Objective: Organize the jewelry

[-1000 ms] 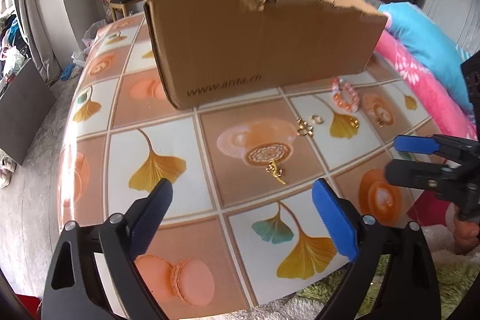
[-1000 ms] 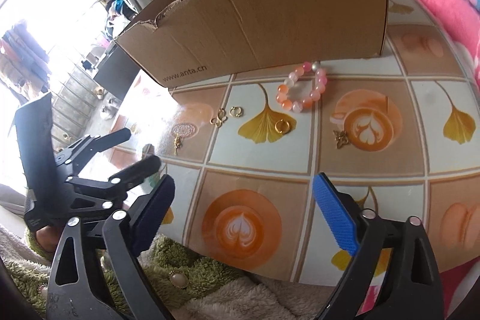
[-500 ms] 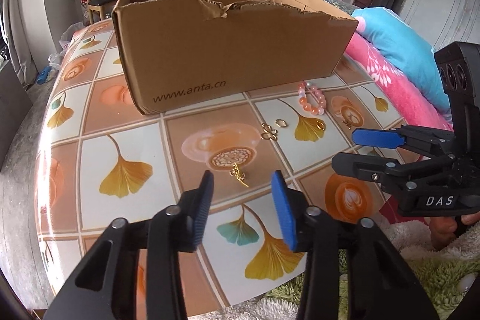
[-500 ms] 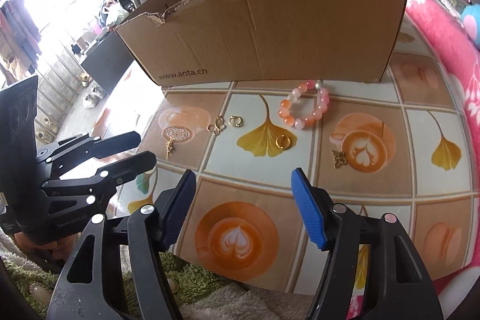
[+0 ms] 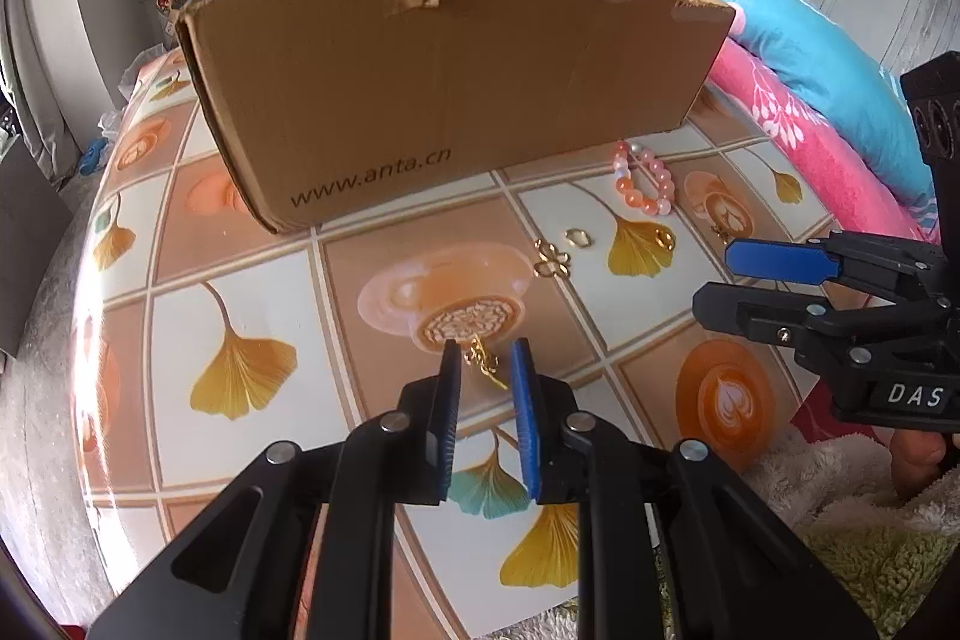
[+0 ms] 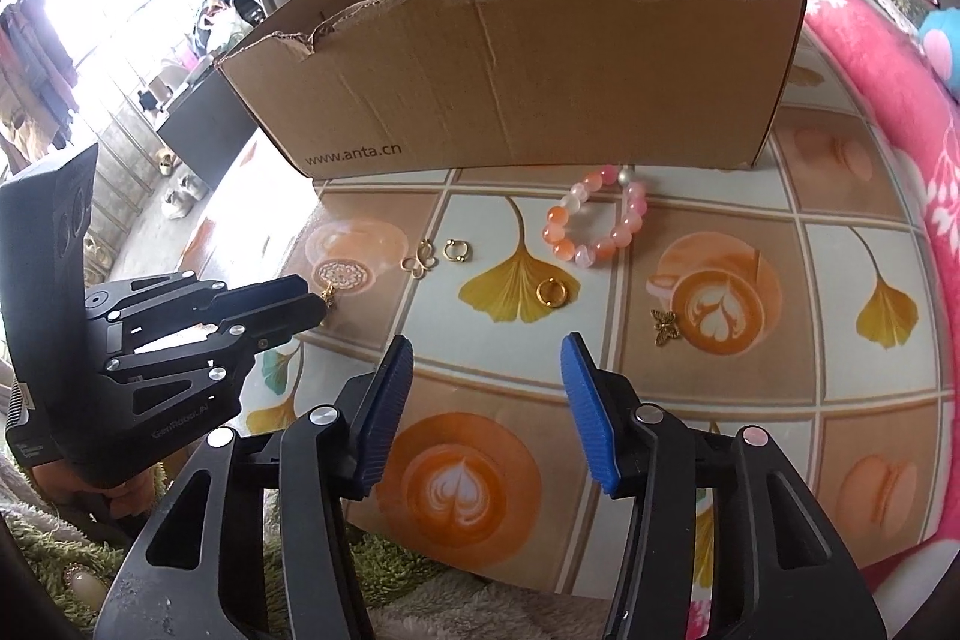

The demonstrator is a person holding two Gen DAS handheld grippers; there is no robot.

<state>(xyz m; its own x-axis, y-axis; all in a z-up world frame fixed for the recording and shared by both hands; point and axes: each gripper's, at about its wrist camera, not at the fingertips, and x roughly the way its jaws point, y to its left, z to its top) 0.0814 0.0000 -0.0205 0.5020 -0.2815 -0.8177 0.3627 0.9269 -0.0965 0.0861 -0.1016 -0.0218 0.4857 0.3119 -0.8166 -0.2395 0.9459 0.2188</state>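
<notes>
Left gripper (image 5: 485, 361) jaws just closing narrow around gold charm (image 5: 483, 363), pads apart from it, right gripper (image 6: 486, 370) half-wide over bare table edge (image 6: 420, 550), closing, cardboard box (image 6: 528, 82) well behind.

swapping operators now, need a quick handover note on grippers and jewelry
Left gripper: jaws just closing around the small gold chain charm, not yet clamped.
Right gripper: jaws just narrowed, open, nothing between them.
On the tiled tablecloth: pink bead bracelet, gold ring, gold butterfly charm.
Brown cardboard box: nothing seen placed inside.
Left: all pieces.
</notes>
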